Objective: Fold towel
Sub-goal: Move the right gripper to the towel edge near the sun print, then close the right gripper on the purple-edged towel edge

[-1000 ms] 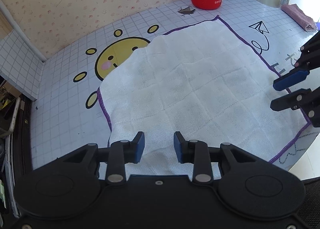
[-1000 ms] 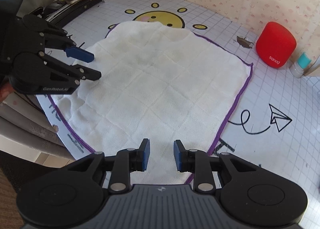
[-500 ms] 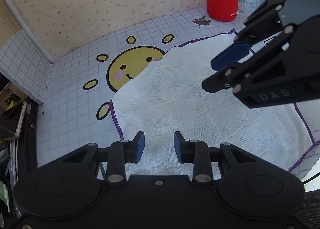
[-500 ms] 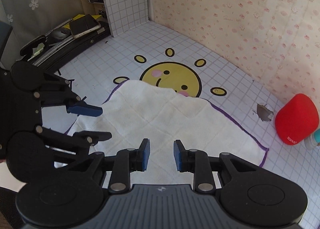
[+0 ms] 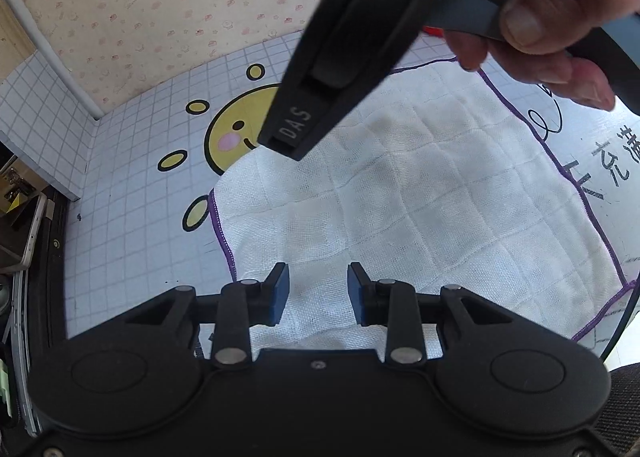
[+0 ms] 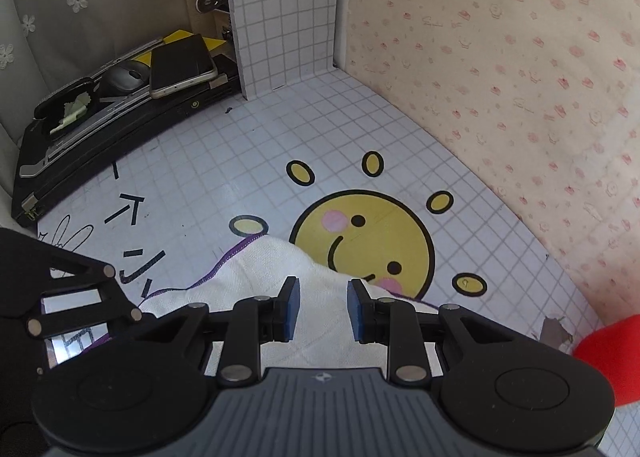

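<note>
A white towel [image 5: 420,209] with a purple hem lies spread flat on the gridded table mat. My left gripper [image 5: 318,293] is open above the towel's near left edge, with nothing between its blue pads. The right gripper's black body [image 5: 344,57], held by a hand [image 5: 552,17], crosses high over the towel in the left wrist view. In the right wrist view my right gripper [image 6: 320,309] is open over the towel's far left corner [image 6: 272,269], which bulges onto the printed sun face [image 6: 360,241]. The left gripper's black linkage [image 6: 80,293] shows at the left.
Pink patterned walls enclose the mat at the back. A black case [image 6: 100,145] with a phone [image 6: 180,65] and a mouse on it lies beyond the mat's left edge. A red cylinder [image 6: 604,357] stands at the far right.
The right gripper has swung from the towel's right side across to its far left corner, passing above the left gripper. The left gripper stays near the front left edge. Both remain open.
</note>
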The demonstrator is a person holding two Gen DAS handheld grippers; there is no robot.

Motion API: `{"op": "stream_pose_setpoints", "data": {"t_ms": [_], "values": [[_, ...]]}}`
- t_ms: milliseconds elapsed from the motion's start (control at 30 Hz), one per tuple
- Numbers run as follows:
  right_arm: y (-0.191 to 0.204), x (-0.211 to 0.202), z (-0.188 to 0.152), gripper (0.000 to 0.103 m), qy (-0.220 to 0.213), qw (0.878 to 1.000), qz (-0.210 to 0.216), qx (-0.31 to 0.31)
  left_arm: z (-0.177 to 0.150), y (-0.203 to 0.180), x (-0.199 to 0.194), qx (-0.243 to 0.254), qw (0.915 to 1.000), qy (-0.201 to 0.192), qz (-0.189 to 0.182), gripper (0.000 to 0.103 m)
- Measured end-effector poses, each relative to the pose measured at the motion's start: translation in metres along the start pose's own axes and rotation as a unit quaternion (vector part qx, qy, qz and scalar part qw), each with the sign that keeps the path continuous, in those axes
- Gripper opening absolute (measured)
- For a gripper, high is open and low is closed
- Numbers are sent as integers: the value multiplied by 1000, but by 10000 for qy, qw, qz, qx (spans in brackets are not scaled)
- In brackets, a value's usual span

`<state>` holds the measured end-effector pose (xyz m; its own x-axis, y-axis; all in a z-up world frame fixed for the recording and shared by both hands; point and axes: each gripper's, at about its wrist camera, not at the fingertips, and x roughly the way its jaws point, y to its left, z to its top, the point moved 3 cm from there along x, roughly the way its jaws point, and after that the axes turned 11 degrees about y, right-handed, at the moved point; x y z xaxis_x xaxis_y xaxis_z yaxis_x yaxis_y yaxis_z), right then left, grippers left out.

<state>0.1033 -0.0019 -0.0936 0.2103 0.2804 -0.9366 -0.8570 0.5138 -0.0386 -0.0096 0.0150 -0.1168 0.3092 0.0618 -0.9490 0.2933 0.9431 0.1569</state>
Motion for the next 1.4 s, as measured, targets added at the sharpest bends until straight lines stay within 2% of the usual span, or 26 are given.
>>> {"op": "stream_pose_setpoints", "data": {"t_ms": [167, 267, 433, 667, 733, 867, 1033, 1233, 1400], "values": [[1, 17, 20, 25, 140, 9995, 129, -252, -2, 2, 1, -75, 10000, 34, 40, 34], [3, 31, 28, 25, 364, 9979, 319, -424, -4, 2, 4, -91, 9999, 64, 57, 34], [5, 51, 33, 25, 675, 9951, 337, -644, -7, -1, 7, -104, 9999, 122, 37, 34], [4, 54, 33, 24, 572, 9961, 301, -597, -10, -7, 9, -106, 9998, 138, 10, 34], [3, 54, 32, 8, 515, 9968, 283, -538, -8, -6, 10, -132, 9998, 148, -11, 34], [7, 50, 29, 7, 394, 9973, 189, -595, -4, -1, 9, -291, 9994, 204, 49, 34], [13, 24, 29, 4, -139, 9974, -27, -704, 1, 9, 12, -450, 9982, 296, 246, 34], [25, -10, 19, 4, -537, 9943, 10, -920, -3, 14, 12, -626, 9973, 304, 237, 34], [37, -10, -4, 4, -279, 9939, 232, -1044, -16, 13, 8, -617, 9971, 342, 276, 34]]}}
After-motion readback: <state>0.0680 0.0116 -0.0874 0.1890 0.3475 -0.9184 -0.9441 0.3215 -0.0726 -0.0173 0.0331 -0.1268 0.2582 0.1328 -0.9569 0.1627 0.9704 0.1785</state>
